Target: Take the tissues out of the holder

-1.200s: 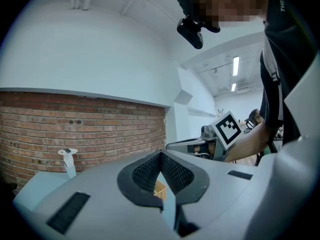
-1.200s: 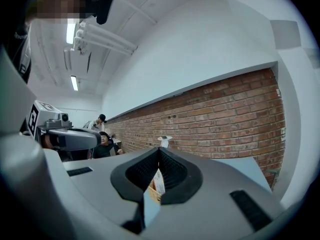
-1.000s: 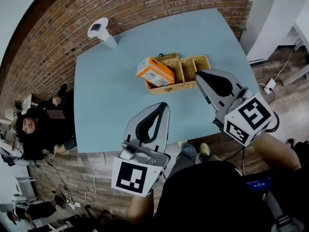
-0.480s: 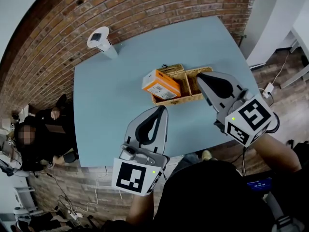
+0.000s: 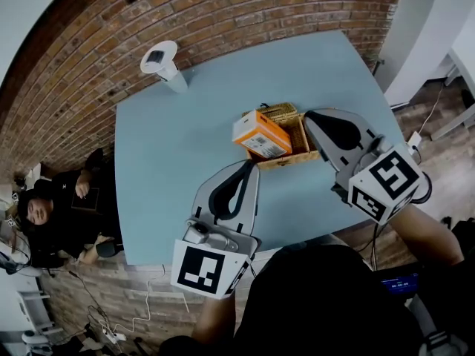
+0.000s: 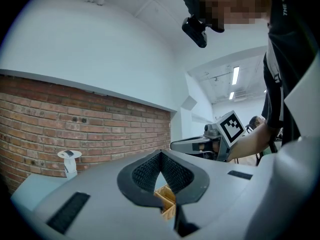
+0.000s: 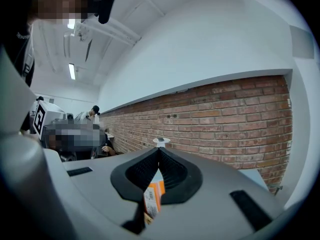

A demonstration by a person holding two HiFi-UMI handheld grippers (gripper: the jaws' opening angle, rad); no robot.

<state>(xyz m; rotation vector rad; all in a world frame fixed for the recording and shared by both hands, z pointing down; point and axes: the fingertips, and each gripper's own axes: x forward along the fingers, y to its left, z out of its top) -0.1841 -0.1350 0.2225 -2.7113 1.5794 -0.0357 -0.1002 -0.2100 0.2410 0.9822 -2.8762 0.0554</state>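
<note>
An orange tissue pack lies tilted across the left end of a wicker basket holder on the blue table. My left gripper hovers just in front of the pack, shut and holding nothing. My right gripper hangs over the basket's right end, also shut and empty, and hides that end. In the left gripper view the jaws meet at their tips, with a bit of basket showing below them. In the right gripper view the shut jaws frame the orange pack.
A white round-topped stand sits at the table's far left corner by the brick wall. A person sits on the floor to the left of the table. The table's near edge runs just under my grippers.
The table, basket and pack have shifted right and down in the head view. Both grippers keep their places in the picture and now stand closer to the basket. Both stay shut.
</note>
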